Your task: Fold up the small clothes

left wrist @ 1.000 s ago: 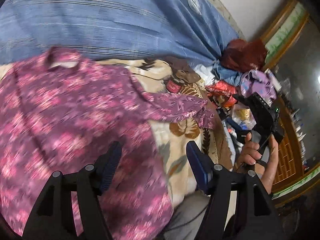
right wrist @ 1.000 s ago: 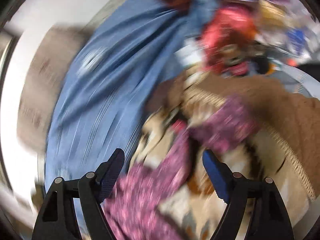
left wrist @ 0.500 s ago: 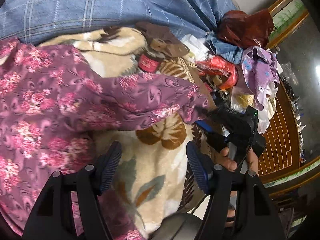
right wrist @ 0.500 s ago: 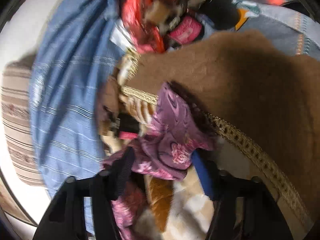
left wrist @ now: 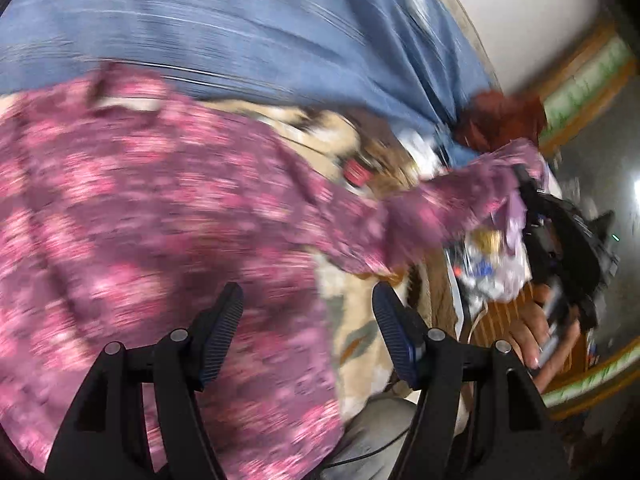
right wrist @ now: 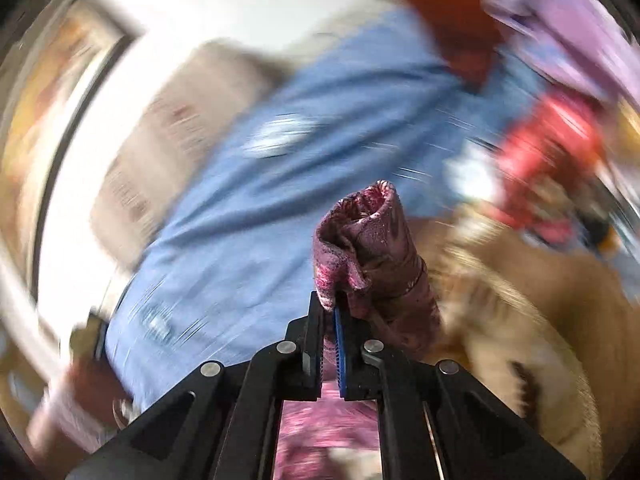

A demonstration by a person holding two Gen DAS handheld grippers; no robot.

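A pink and purple flowered shirt (left wrist: 152,216) lies spread on a cream flowered blanket (left wrist: 360,336), blurred by motion. My left gripper (left wrist: 306,332) is open and empty, hovering over the shirt's lower right edge. My right gripper (right wrist: 330,312) is shut on the cuff of the shirt's sleeve (right wrist: 368,248), which sticks up bunched above the jaws. In the left wrist view the sleeve (left wrist: 452,208) stretches up and right to the right gripper (left wrist: 560,236), lifted off the blanket.
A blue striped sheet (left wrist: 248,32) covers the bed behind the shirt. A heap of loose clothes, dark red (left wrist: 500,120) and red (right wrist: 548,148), lies at the right. A brown blanket (right wrist: 540,292) lies under the right gripper. A white wall (left wrist: 528,12) is beyond.
My right gripper has closed on the sleeve cuff and lifted it up off the blanket, pulling the sleeve out taut. My left gripper has swung back over the shirt body, still open.
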